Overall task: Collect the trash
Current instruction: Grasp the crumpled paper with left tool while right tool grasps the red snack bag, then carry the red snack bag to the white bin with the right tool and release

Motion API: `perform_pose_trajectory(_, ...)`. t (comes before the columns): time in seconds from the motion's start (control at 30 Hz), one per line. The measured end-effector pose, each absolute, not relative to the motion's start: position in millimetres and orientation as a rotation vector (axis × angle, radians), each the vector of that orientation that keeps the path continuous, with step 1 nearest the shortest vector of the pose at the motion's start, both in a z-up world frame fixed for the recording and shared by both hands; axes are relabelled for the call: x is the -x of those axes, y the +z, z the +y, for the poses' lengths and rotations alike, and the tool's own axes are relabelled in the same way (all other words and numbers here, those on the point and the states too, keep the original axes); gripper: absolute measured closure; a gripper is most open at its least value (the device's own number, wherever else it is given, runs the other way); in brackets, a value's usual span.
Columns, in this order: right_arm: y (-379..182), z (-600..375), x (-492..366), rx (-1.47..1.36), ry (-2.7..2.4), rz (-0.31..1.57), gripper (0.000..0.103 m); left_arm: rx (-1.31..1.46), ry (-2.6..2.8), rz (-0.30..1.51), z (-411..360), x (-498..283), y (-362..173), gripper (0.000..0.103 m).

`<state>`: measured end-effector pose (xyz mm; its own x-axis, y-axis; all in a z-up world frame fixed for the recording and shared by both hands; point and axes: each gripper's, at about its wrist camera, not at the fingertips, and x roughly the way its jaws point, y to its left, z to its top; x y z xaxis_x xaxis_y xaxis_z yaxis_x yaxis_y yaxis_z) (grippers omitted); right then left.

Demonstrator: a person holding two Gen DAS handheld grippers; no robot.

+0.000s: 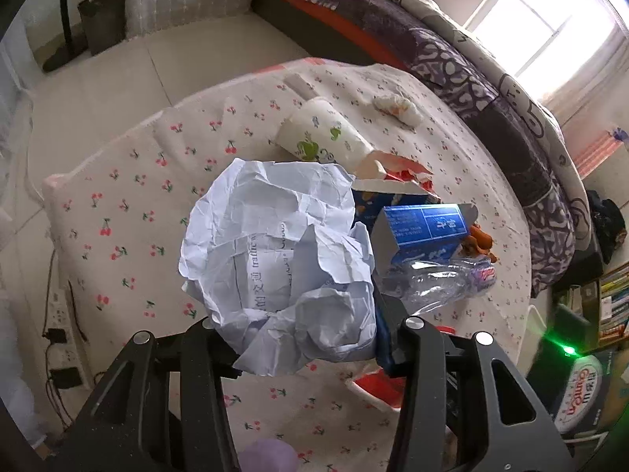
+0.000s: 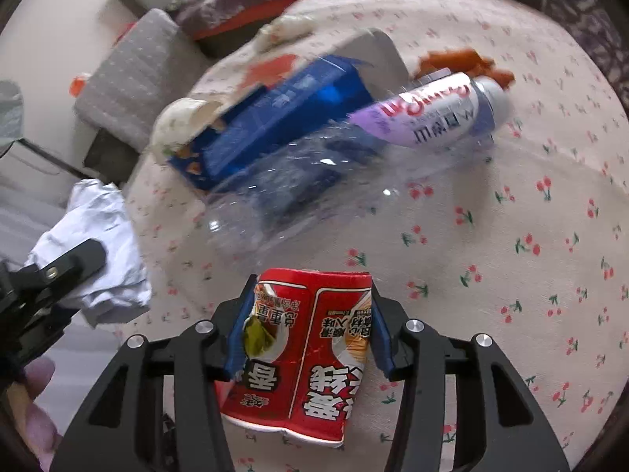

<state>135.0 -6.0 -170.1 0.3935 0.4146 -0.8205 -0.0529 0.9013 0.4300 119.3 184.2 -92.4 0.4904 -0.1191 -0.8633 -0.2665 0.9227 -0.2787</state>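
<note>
Both black two-finger tongs tilt steeply downward: the left tongs (image 1: 306, 326) clamp a crumpled white printed paper sheet (image 1: 275, 251), while the right tongs (image 2: 306, 330) squeeze a crushed red paper noodle cup (image 2: 302, 358).

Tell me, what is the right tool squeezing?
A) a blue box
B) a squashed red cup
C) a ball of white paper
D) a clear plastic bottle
B: in the right wrist view, the right tool has its blue pads pressed on both sides of the squashed red cup.
</note>
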Motion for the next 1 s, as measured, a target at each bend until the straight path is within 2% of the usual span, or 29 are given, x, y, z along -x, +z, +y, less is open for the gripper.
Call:
perform_pose_trajectory(0.27, -123, -5, -126, -0.294, 0.346, 0.947, 0.054, 0.328, 0.111, 0.953, 177, -113, -70, 0.058)
perform_pose_trajectory(0.67, -50, -34, -107, -0.173, 0.267, 0.63, 0.054, 0.173, 0.151, 0.688, 140, -96, -24, 0.058)
perform_pose_trajectory(1.0, -30, -62, -96, -0.119, 0.155, 0.538, 0.053, 0.073, 0.139, 0.572, 97, -94, -12, 0.057)
